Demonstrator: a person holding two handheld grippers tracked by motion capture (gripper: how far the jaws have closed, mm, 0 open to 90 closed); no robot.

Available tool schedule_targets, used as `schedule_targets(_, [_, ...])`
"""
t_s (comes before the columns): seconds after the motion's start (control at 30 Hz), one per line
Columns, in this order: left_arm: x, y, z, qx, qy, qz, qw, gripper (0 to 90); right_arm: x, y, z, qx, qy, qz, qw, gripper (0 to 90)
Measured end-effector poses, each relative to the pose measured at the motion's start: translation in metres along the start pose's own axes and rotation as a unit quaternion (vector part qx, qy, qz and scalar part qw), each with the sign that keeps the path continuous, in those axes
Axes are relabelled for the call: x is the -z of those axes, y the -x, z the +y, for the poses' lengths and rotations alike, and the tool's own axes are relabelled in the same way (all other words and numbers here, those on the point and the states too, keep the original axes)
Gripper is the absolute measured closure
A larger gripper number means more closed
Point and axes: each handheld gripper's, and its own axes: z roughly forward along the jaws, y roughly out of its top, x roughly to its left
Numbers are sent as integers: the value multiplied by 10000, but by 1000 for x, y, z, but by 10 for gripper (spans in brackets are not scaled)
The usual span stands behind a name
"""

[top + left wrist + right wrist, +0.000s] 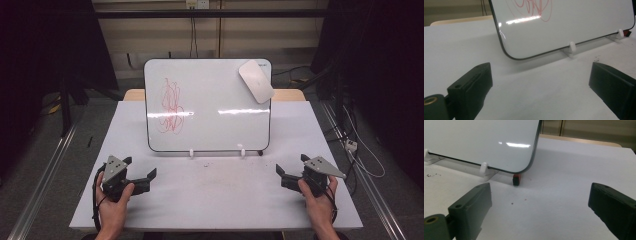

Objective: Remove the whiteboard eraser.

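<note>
A white table [215,200] is seen from the high view, with a whiteboard [210,107] propped upright near its far middle, leaning back on two small white clip stands [192,152]. Red scribbles [171,106] are drawn on the left part of the board. A pale oblong eraser [256,81] is stuck tilted at the board's upper right corner. A small red-and-black object [516,179], possibly a marker end, is seen in the right gripper view on the table just behind the board's lower right corner; what it is cannot be told for sure.

The left gripper [140,172] is held in the left hand [114,200] at the near left of the table, well apart from the board. Its jaws are spread wide, nothing between them; in the left gripper view bare table is seen between them, with the board's lower left corner and one clip stand [572,46] beyond.

The right gripper [291,166] is held in the right hand [317,200] at the near right, also well apart from the board. Its jaws are released, wide apart, nothing gripped; in the right gripper view bare table is seen in the gap, with another clip stand [484,167] ahead to the left.

A few dark specks [596,59] are noted on the table in front of the board. Cables [360,150] are seen on the floor to the right of the table.
</note>
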Motion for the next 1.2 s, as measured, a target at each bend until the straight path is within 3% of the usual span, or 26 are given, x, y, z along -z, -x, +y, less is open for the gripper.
schedule_targets(0.83, [-2,-2,-1,27,-66,5,10000,50,-7,-1,5,-76,41,-59,9999,62])
schedule_targets(1.1, [0,-3,-1,12,-36,17,10000,50,-15,-6,20,129,-122,114,9998,57])
schedule_targets(1.2, [-1,-4,-2,136,-41,18,9999,50,-16,-7,27,210,-127,207,9995,56])
